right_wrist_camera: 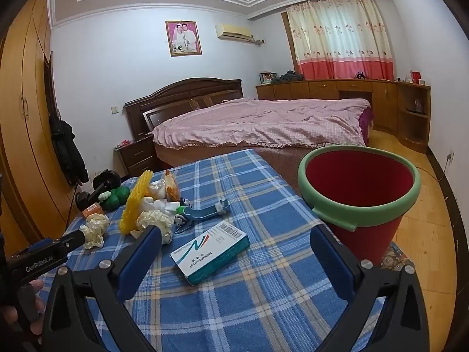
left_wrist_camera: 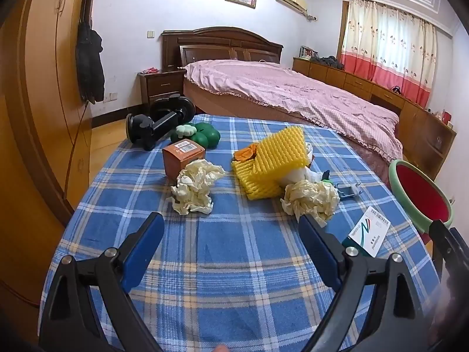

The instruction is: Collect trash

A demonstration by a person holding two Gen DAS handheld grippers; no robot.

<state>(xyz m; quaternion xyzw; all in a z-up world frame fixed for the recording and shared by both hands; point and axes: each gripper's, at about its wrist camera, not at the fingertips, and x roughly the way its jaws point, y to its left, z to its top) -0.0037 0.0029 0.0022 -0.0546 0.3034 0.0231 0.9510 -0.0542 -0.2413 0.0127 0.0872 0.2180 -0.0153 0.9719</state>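
Two crumpled cream paper wads lie on the blue plaid cloth [left_wrist_camera: 228,264]: one [left_wrist_camera: 195,186] left of centre, one [left_wrist_camera: 310,198] by the right fingertip of my left gripper [left_wrist_camera: 231,228], which is open and empty just short of them. A white and teal medicine box [right_wrist_camera: 209,250] lies flat between the fingers of my open, empty right gripper [right_wrist_camera: 234,239]. A red bucket with a green rim [right_wrist_camera: 360,187] stands at the table's right edge. In the right wrist view the wads show as the right wad [right_wrist_camera: 154,220] and the left wad [right_wrist_camera: 95,230].
A yellow ridged foam piece [left_wrist_camera: 272,161], a small orange box [left_wrist_camera: 183,157], a green plush toy [left_wrist_camera: 202,136], a black mount [left_wrist_camera: 158,120] and a blue clip toy [right_wrist_camera: 205,209] crowd the table's far half. A pink bed [left_wrist_camera: 293,94] stands beyond, a wardrobe [left_wrist_camera: 44,88] at left.
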